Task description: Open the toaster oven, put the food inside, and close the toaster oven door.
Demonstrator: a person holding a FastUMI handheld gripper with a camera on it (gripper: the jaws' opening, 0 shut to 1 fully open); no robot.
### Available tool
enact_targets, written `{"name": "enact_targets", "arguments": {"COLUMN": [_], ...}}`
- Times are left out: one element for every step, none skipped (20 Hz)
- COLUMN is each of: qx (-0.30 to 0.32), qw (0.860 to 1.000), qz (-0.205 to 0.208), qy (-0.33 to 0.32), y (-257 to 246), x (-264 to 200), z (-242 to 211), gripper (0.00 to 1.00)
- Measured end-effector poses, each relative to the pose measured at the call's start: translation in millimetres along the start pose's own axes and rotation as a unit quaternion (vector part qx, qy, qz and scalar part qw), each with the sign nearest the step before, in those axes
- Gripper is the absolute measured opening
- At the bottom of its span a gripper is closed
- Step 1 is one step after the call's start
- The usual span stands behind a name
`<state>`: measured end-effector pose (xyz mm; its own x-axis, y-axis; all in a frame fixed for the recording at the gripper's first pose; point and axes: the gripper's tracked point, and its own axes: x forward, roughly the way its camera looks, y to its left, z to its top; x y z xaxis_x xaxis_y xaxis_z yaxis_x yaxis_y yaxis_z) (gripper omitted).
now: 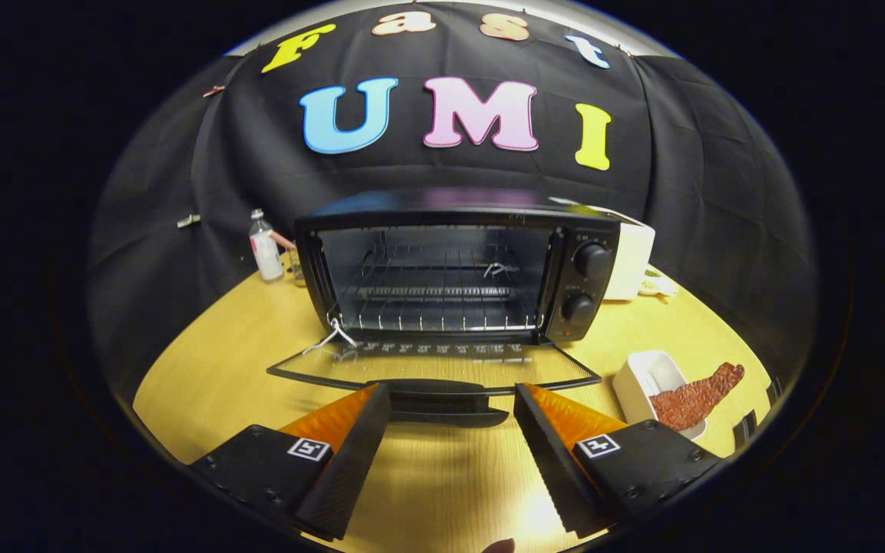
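A black toaster oven point(458, 269) stands on the wooden table point(212, 384) straight ahead of my fingers. Its glass door point(435, 365) is folded down flat, and the door handle point(442, 395) lies just beyond my fingertips. The wire rack point(435, 307) inside is bare. A reddish-brown piece of food point(696, 399) rests across a small white dish point(654, 380) to the right of my right finger. My gripper point(450, 403) is open, fingers wide apart, with nothing held between them.
Two control knobs point(590, 261) sit on the oven's right panel. A small plastic bottle point(264, 247) stands behind the oven's left side. A white box-like object point(631, 257) is behind its right side.
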<state>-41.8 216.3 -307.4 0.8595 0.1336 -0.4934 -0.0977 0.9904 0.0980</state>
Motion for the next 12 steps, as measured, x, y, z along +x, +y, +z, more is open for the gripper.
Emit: {"name": "enact_targets", "arguments": {"qx": [-0.008,-0.013,-0.016,-0.02,-0.024,-0.028,-0.03,-0.035,-0.038,-0.04,-0.04,-0.037], "qw": [1.0,1.0,1.0,0.999,0.999,0.999,0.998,0.998,0.998,0.998,0.998,0.998], "qz": [0.001,0.002,0.003,0.005,0.006,0.008,0.008,0.007,0.01,0.014,0.018,0.021], "qy": [0.008,0.014,0.021,0.028,0.034,0.041,0.049,0.045,0.046,0.049,0.051,0.05], "y": [-1,-1,-1,-1,0,0,0,-3,-1,0,2,2], "x": [1,3,4,6,6,7,8,5,8,8,4,1], "z": [-7,-13,-19,-24,-30,-34,-38,-37,-36,-37,-37,-35], "gripper": [1.0,1.0,1.0,1.0,1.0,1.0,1.0,1.0,0.99,0.99,1.0,1.0]}}
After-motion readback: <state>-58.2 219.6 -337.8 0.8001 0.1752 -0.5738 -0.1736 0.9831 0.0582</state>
